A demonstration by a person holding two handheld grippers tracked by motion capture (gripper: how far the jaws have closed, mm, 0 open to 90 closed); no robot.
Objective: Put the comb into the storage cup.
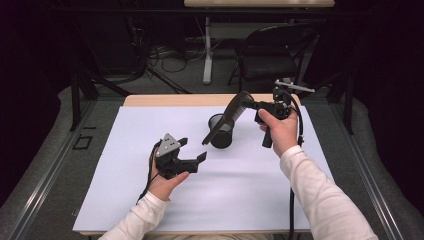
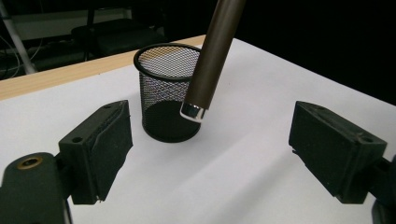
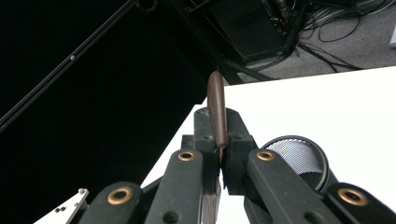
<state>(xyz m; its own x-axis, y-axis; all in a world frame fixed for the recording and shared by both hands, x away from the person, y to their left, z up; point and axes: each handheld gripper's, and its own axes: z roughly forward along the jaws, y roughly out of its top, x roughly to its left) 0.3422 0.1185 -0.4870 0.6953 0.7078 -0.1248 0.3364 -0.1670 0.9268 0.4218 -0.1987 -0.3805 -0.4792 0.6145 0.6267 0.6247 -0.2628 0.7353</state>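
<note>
The right gripper has its 2 jaws clamped tight on the upper end of a long brown rod, which slants down from the jaws toward the mesh cup. In the left gripper view the rod's lower end, capped with a shiny silver tip, hangs in front of the cup's wall, below the rim and outside the cup; whether it touches the mesh cannot be told. The left gripper sits low over the tabletop, a little short of the cup, its 2 jaws spread wide with nothing between them.

The step in hand looks like getting the rod into the cup. The next move probably calls for lifting the tip above the rim, bringing the rod nearer upright over the opening, and lowering it before the right jaws let go. The left gripper is well placed to steady the cup if it starts to tip.

The cup is a round black wire-mesh holder with a solid rim and a dark base, light and likely to slide on the smooth white sheet. The rod is a smooth, matte brown cylinder, rigid, and it looks slippery in a loose grip. The jaw pads are flat black blocks with a rough face.
</note>
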